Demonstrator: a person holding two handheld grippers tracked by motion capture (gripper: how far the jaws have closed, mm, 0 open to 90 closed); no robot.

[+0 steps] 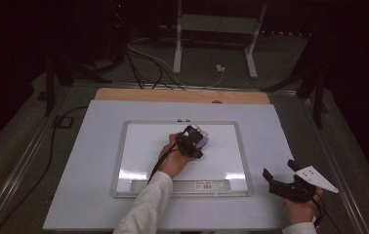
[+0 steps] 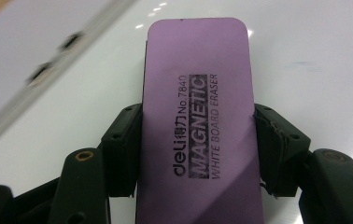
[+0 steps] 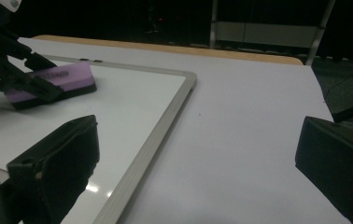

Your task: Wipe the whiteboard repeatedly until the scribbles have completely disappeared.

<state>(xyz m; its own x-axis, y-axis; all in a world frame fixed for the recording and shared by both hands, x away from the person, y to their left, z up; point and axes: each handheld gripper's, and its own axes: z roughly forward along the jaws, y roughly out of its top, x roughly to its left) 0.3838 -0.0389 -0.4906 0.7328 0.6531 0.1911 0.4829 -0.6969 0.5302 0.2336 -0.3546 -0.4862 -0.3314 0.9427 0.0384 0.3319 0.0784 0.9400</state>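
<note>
Nearest the high camera, the person's right hand rested at the near right corner of the counter (image 1: 99, 161), holding the right claw (image 1: 276, 176) with its jaws spread wide and nothing between them. It pointed left, toward the whiteboard (image 1: 138, 146), and stayed well apart from the work.

The left claw (image 1: 194, 139) was out over the far middle of the whiteboard, closed on a purple eraser (image 1: 202, 140). In the left claw view the two black pads pressed the long sides of the eraser (image 2: 198, 121) at about its near half, so its long axis ran straight out ahead of the jaws, away from the hand. The printed top face looked up at the camera.

From the right claw view the eraser (image 3: 53, 81) lay low on the white surface, apparently flat against it or very nearly so; whether the felt underside truly touched could not be told.

What the coming stroke turned on was this alignment: the eraser pointed toward the far right of the board, with bare board on every side. The left hand was plainly the one placed to wipe; the right was idle and far off.
</note>
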